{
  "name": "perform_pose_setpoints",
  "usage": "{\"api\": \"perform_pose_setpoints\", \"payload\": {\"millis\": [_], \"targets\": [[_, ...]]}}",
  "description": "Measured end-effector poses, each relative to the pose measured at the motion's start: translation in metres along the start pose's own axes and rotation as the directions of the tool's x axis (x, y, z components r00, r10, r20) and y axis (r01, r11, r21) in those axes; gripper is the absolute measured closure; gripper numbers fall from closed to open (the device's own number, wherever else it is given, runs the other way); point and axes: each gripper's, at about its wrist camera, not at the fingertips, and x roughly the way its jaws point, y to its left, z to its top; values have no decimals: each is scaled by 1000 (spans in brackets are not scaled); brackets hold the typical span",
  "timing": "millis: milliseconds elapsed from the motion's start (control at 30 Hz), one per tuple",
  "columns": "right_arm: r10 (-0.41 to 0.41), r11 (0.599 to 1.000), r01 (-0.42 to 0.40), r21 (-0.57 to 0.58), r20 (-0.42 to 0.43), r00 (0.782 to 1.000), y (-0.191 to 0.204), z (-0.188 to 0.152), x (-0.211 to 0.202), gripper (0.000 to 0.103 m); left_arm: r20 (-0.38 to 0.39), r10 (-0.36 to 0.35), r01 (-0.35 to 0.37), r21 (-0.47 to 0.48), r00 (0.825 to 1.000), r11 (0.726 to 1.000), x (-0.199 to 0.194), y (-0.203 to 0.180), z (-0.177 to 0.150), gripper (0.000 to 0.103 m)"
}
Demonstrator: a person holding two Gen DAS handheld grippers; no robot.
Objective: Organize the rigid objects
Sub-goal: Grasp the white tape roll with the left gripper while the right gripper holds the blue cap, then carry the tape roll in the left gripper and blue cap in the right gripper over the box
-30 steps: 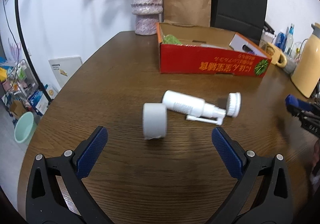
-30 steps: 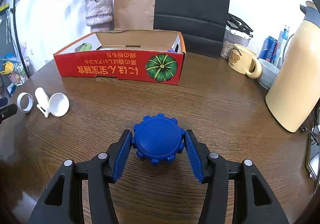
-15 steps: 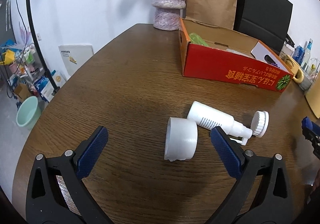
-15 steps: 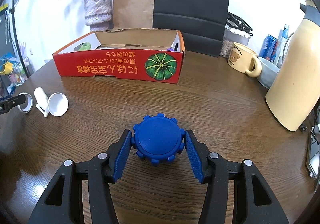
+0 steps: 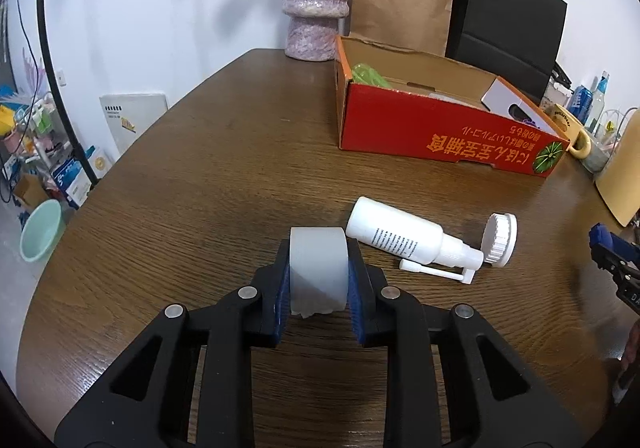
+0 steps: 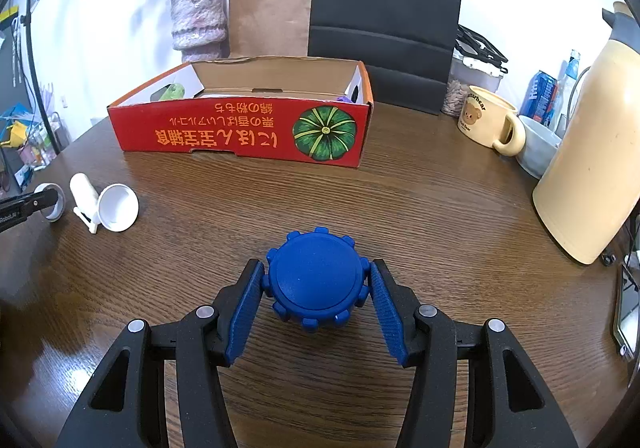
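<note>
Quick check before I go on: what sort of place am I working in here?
Probably a home or small office room, not a lab. You're at a round wooden table with a vase of dried flowers, paper shopping bags, a bear mug and a thermos jug.

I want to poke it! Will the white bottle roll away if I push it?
Probably, sideways: the bottle is round and lies on its side on the smooth table. Its nozzle sticks out, so it would likely stop or swing round soon. It looks like plastic, so probably light and stiff.
</note>
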Motion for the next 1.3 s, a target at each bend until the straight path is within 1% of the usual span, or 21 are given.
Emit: {"api": "perform_pose_setpoints", "payload": {"millis": [300,667,933,1033,1300], "targets": [[-11,1000,11,-1,9,1000,-1,0,-2,44,36,1,-1,2,999,1000,-9,-1,-2,82],[-5,1000,5,2,51,999,2,3,-12,44,81,12,-12,0,997,1000,-21,0,2,82],[-1,1000,2,-13,80,997,7,12,-21,44,128,-24,20,31,991,999,-39,-16,14,82],[-2,1000,3,-19,90,996,9,15,-25,44,156,-37,29,50,987,998,-47,-23,22,82],[-3,999,7,-32,131,991,15,32,-33,44,188,-75,63,66,979,996,-54,-41,44,82]]}}
